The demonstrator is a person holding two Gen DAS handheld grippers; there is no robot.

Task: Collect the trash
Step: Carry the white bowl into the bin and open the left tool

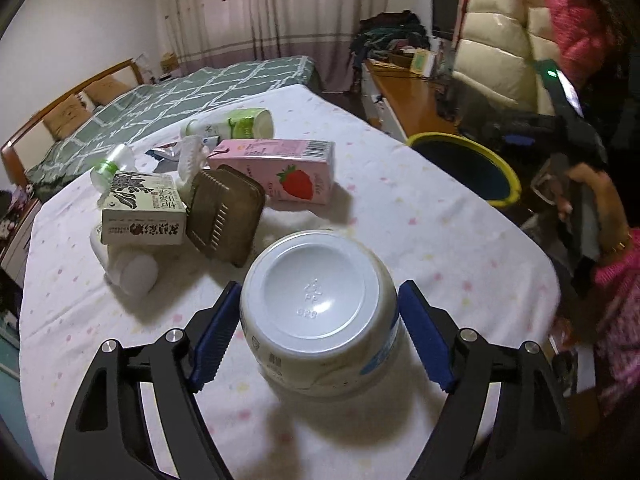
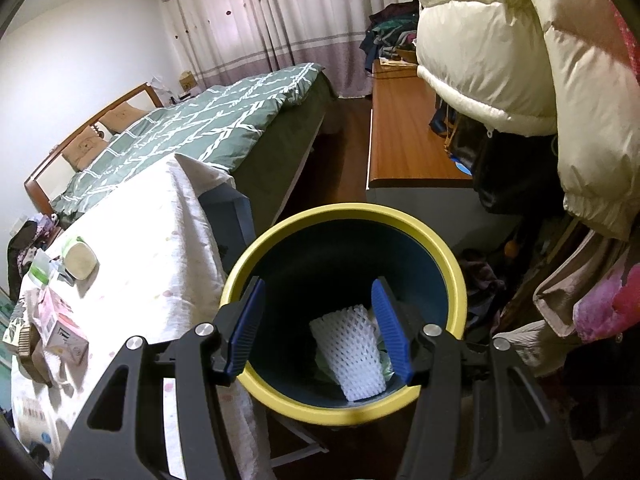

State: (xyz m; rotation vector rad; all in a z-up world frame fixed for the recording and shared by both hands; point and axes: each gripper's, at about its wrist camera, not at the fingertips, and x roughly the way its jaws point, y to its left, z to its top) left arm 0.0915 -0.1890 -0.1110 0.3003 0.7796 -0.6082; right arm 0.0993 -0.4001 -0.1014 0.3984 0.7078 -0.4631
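While the left gripper (image 1: 320, 334) reached over the white spotted tablecloth (image 1: 420, 216), its blue pads (image 1: 212, 340) were clamped on a white plastic cup (image 1: 320, 312), one on each side, with the cup's round base turned toward the camera. Behind the cup a loose pile of rubbish lay on the cloth: a brown plastic tray (image 1: 226, 216) leaning against a green-and-white carton (image 1: 144, 212), a pink strawberry milk carton (image 1: 276, 170) lying on its side just beyond, a green-labelled bottle (image 1: 236, 124) farther back, and a white bottle (image 1: 128, 268) near the left edge.

Off the table's right side stood the yellow-rimmed bin (image 1: 472, 160), dark blue inside. The right gripper (image 2: 318, 330) hung directly above its mouth with the fingers (image 2: 390, 328) spread apart and nothing between them. A white foam net sleeve (image 2: 350, 354) lay at the bottom of the bin, together with some crumpled pale scraps.

A hand (image 1: 596, 200) in a pink sleeve held the right tool at the far right of the left wrist view.
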